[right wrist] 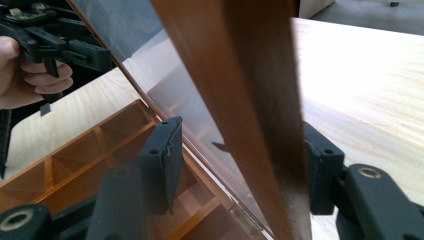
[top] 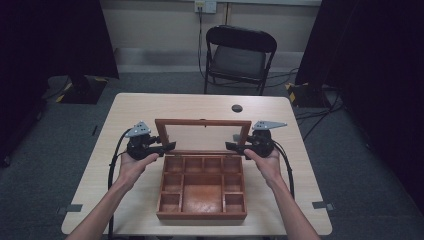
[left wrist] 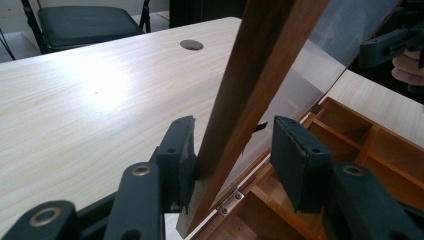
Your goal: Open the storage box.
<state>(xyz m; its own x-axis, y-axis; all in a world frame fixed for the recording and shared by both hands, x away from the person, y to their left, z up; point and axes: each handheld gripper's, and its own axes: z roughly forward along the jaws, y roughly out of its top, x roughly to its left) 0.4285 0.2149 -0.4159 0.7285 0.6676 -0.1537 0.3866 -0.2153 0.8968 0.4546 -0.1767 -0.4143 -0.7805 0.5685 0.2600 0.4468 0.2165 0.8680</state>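
A wooden box point(top: 202, 216) with several empty compartments sits at the middle of the table, its glass-paned lid point(top: 202, 122) raised upright. My left gripper point(top: 170, 146) straddles the lid's left side rail point(left wrist: 260, 65). In the left gripper view point(left wrist: 235, 150) one pad point(left wrist: 182, 150) touches the wood and the other stands off it. At the lid's right side, my right gripper point(top: 231, 146) has the other rail point(right wrist: 235, 75) between its jaws point(right wrist: 240, 160). Its near pad point(right wrist: 167, 150) is clear of the wood, and the far pad is partly hidden behind the rail.
The pale wooden table point(top: 150, 107) has a round cable hole point(top: 237, 108) behind the box. A black folding chair point(top: 240, 55) stands beyond the far edge. Dark curtains hang at both sides, and cables lie on the floor at the right.
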